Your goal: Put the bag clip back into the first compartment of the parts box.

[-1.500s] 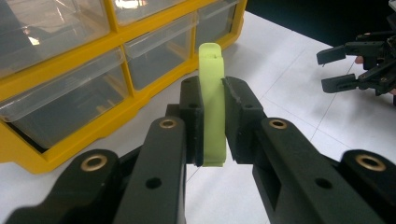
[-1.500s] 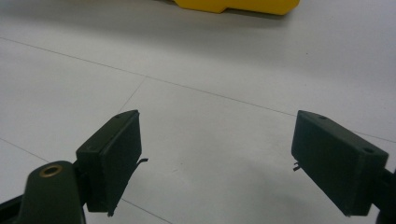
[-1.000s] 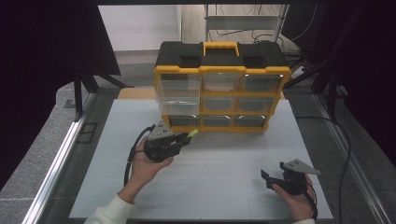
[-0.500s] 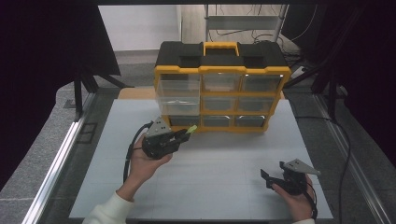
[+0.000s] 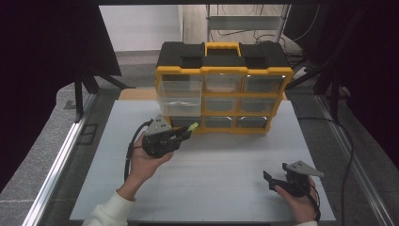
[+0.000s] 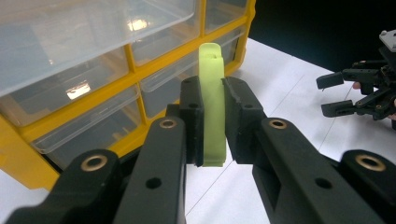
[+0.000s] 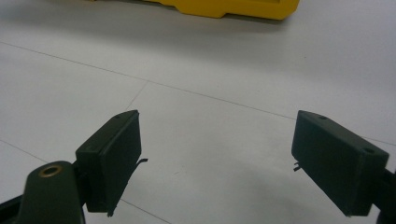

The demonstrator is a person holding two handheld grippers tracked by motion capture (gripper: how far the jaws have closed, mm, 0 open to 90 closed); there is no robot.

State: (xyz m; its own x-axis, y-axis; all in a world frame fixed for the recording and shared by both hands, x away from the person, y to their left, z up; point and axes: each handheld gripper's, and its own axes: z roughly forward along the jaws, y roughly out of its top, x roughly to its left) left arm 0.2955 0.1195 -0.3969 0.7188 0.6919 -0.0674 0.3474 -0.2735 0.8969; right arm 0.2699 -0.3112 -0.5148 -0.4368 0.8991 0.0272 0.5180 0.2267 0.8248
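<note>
Scene: person at a white table (image 5: 211, 188), a two-jaw gripper in each hand, facing a yellow-and-black drawer organizer (image 5: 221, 89).
Left gripper (image 5: 184, 133): clenched on a pale green strip (image 6: 213, 100), its pads pressing the strip's two flat faces.
Strip's axis: long side runs forward out of the jaws, the free end pointing at the organizer's lower-left drawer (image 5: 184, 121); in the high view the green tip (image 5: 192, 126) sits just in front of that drawer's face, and whether it touches cannot be told.
Key relation: the strip lies in line with the jaws, so a push along the gripper's own direction would carry it to the drawer front, by this reading.
Open drawer: the big clear upper-left drawer (image 5: 181, 96) juts out just above the strip, likely the destination.
Right gripper (image 5: 277, 176): released, jaws wide apart over bare table, well apart from the organizer.
Nearer hand: the left, by far.
</note>
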